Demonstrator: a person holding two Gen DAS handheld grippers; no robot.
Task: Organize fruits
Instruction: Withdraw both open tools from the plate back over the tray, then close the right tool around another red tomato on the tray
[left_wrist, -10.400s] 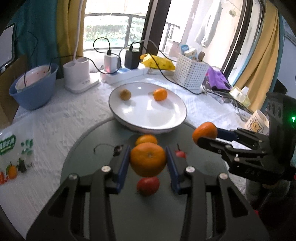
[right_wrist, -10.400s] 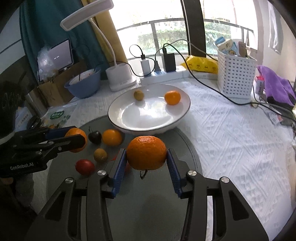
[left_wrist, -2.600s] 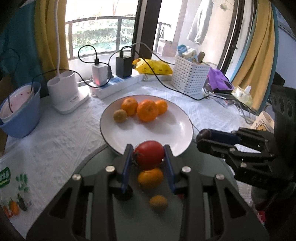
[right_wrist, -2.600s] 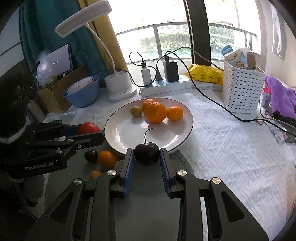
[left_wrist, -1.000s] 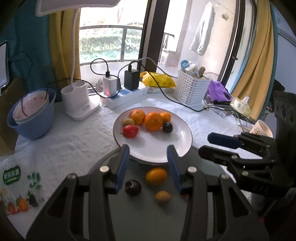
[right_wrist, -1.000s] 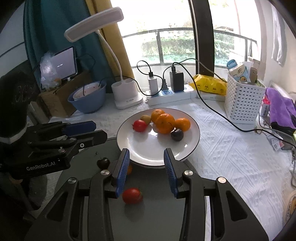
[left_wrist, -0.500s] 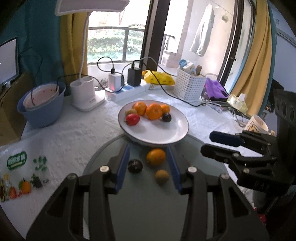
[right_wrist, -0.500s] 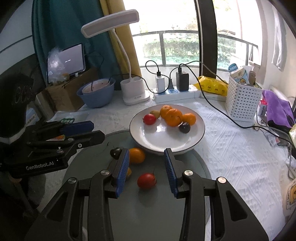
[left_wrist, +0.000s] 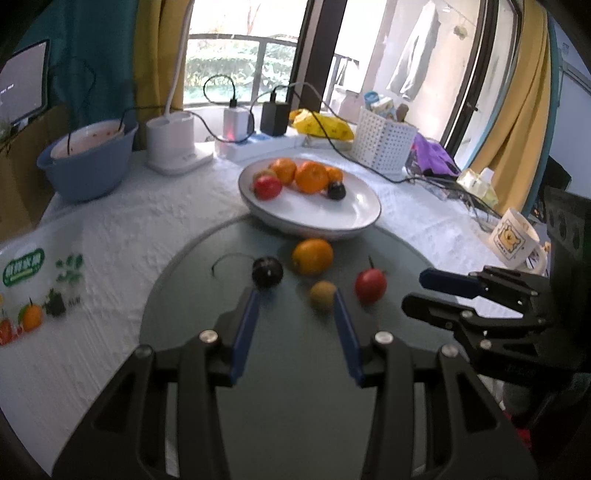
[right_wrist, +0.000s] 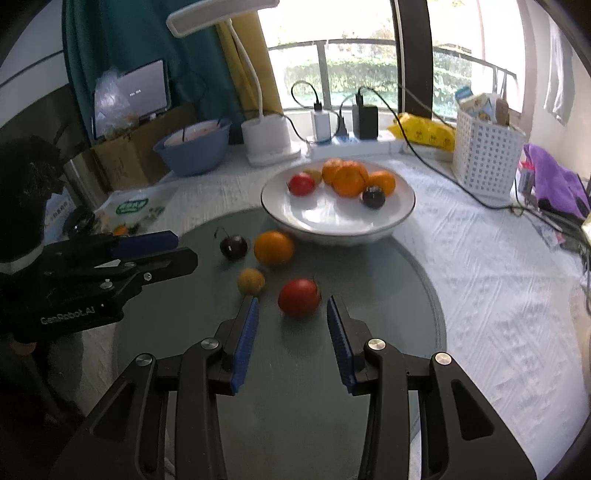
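Note:
A white plate (left_wrist: 354, 218) (right_wrist: 391, 218) holds oranges (left_wrist: 310, 177), a red fruit (left_wrist: 267, 186) and a dark plum (left_wrist: 336, 190). On the grey round mat (left_wrist: 295, 387) in front lie an orange (left_wrist: 312, 256) (right_wrist: 273, 247), a dark cherry (left_wrist: 267, 272) (right_wrist: 233, 246), a small brown fruit (left_wrist: 322, 294) (right_wrist: 251, 281) and a red fruit (left_wrist: 370, 285) (right_wrist: 299, 297). My left gripper (left_wrist: 293, 299) is open and empty, just short of the brown fruit. My right gripper (right_wrist: 291, 306) is open and empty, just short of the red fruit.
A blue bowl (left_wrist: 88, 162), a lamp base (left_wrist: 173, 144), a power strip with chargers (left_wrist: 255, 142) and a white basket (left_wrist: 384, 146) stand behind the plate. A mug (left_wrist: 515, 238) stands at the right. A printed plastic bag (left_wrist: 33, 288) lies left of the mat.
Both grippers have drawn back from the plate and dropped lower toward the fruit on the mat. Both stay open and empty.

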